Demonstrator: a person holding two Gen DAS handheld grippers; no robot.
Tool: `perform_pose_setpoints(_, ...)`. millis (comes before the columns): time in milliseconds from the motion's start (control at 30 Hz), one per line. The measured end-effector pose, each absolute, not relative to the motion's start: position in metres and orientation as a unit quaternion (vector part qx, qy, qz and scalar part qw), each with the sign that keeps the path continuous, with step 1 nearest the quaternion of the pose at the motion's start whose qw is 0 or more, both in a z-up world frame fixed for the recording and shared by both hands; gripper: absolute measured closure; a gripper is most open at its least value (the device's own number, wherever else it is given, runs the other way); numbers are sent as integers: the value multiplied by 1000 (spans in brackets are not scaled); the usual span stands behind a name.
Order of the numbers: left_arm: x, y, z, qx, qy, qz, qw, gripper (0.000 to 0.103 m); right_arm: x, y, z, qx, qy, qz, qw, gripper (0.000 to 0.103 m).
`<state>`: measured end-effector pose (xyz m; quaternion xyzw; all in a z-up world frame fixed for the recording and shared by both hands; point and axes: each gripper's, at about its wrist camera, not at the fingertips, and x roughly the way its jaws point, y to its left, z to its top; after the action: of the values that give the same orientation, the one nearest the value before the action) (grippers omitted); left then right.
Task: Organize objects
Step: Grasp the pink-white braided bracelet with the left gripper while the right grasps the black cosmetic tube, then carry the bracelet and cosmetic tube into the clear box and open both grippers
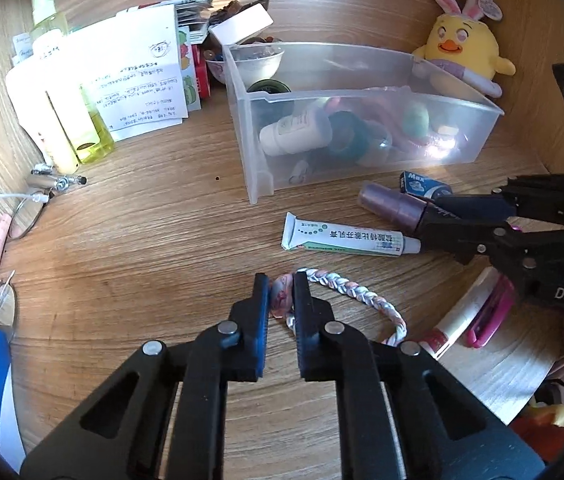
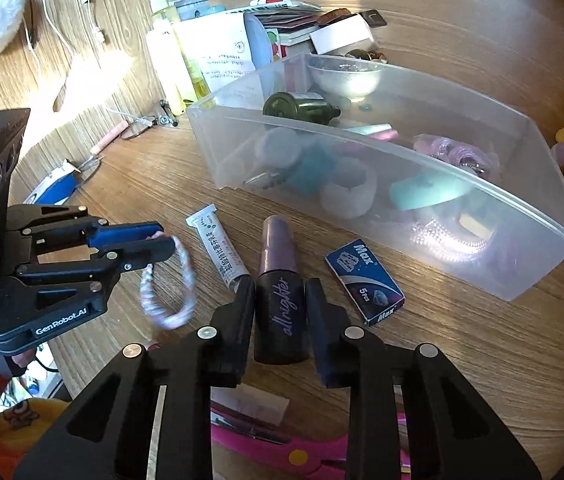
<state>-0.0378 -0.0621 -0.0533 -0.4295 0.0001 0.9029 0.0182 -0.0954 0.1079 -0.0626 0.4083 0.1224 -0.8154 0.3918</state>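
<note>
Wooden desk (image 1: 142, 240), cluttered, with clear plastic bin (image 1: 478, 118) at upper right. Lower centre: left tool (image 1: 281, 294) clamped on braided bracelet (image 1: 362, 294), loop trailing right. Lower centre of right view: right tool (image 2: 280, 298) clamped on dark spray bottle (image 2: 280, 300), ointment tube (image 2: 220, 250) just left.

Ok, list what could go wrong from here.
1. The left gripper pinches only one end of the braided band; the loose loop could snag the tube when lifted.
2. The right gripper clamps the round bottle, which might slip or roll out.
</note>
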Motion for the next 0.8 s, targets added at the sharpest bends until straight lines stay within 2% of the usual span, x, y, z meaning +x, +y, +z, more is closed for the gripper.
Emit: perform_pose_setpoints(800, -62, -47, 37, -320, -40, 945, 47, 92, -88, 148, 2, 328, 51, -860, 388, 80)
